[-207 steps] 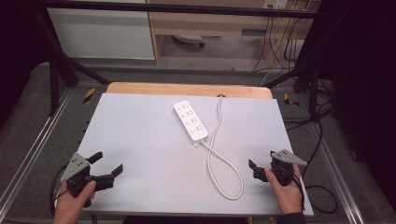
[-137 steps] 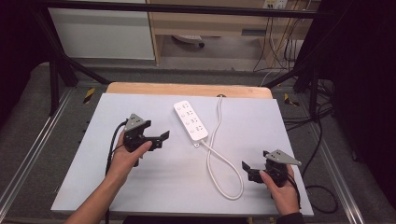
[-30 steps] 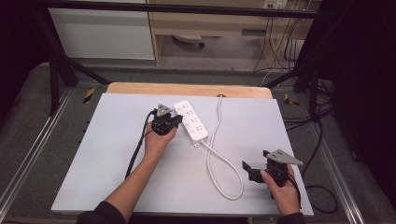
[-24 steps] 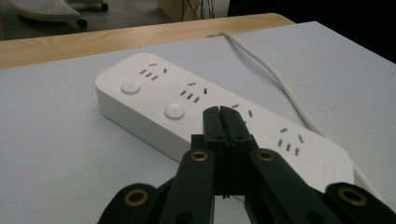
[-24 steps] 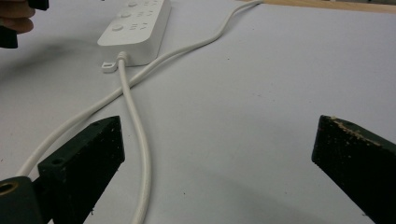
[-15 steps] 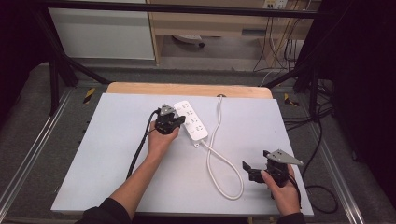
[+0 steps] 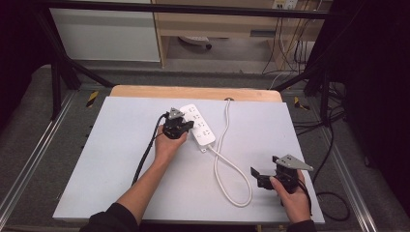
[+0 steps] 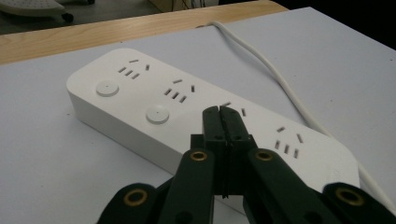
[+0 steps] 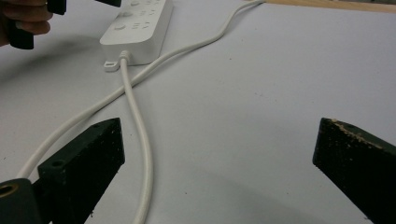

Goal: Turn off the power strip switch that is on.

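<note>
A white power strip (image 7: pixel 202 128) lies slanted at the table's far middle, and its white cable (image 7: pixel 227 164) loops toward the front. My left gripper (image 7: pixel 188 127) is shut with nothing between its jaws. Its tips rest over the strip's left edge. In the left gripper view the closed tips (image 8: pixel 219 113) stand above the strip's top (image 8: pixel 135 95), just past the second round button (image 8: pixel 157 115); I cannot tell if they touch. My right gripper (image 7: pixel 258 177) is held open near the front right. Its jaws (image 9: pixel 222 137) stand wide over bare table beside the cable (image 9: pixel 136 116).
The grey-white table top (image 7: pixel 121 145) has a wooden strip (image 7: pixel 145 92) along its far edge. The cable runs off the back edge (image 7: pixel 227 102). Metal rails flank the table, and cables hang at the right (image 7: pixel 333 145).
My left hand has travelled from the front left corner up to the power strip, and its jaws went from open to shut. The right gripper has stayed at the front right.
</note>
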Action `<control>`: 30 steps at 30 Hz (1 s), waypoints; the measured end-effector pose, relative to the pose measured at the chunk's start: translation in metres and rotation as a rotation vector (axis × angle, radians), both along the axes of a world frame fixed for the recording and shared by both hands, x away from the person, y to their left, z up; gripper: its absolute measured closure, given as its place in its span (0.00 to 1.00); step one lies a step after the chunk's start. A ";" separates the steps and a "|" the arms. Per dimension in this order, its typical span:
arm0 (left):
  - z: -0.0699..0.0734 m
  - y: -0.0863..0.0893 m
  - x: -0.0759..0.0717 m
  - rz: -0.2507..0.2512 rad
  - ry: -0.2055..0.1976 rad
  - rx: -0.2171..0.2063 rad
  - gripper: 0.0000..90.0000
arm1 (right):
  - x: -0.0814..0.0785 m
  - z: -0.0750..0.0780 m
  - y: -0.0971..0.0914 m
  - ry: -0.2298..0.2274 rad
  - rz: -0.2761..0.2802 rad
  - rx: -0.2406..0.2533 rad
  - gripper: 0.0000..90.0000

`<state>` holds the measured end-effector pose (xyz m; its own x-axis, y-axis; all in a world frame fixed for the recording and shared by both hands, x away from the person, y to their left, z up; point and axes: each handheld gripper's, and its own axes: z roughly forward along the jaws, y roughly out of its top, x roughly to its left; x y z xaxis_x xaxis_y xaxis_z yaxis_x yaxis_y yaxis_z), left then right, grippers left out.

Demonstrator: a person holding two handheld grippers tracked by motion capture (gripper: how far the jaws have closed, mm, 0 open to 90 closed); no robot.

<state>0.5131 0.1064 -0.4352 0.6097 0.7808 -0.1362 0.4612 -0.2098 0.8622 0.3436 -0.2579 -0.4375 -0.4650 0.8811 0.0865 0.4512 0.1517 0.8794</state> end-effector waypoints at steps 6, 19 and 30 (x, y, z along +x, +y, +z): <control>0.000 -0.002 0.001 -0.005 -0.007 0.008 1.00 | 0.000 0.000 0.000 0.002 0.001 -0.001 0.03; 0.001 -0.006 0.004 -0.015 -0.016 0.046 1.00 | 0.000 0.001 0.000 0.012 0.007 0.005 0.03; 0.001 -0.010 0.005 -0.009 -0.020 0.072 1.00 | 0.000 0.001 0.000 0.019 0.007 0.016 0.03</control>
<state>0.5183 0.0965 -0.4346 0.6188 0.7826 -0.0675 0.4416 -0.2755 0.8539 0.3433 -0.2580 -0.4363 -0.4691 0.8763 0.1097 0.4665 0.1404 0.8733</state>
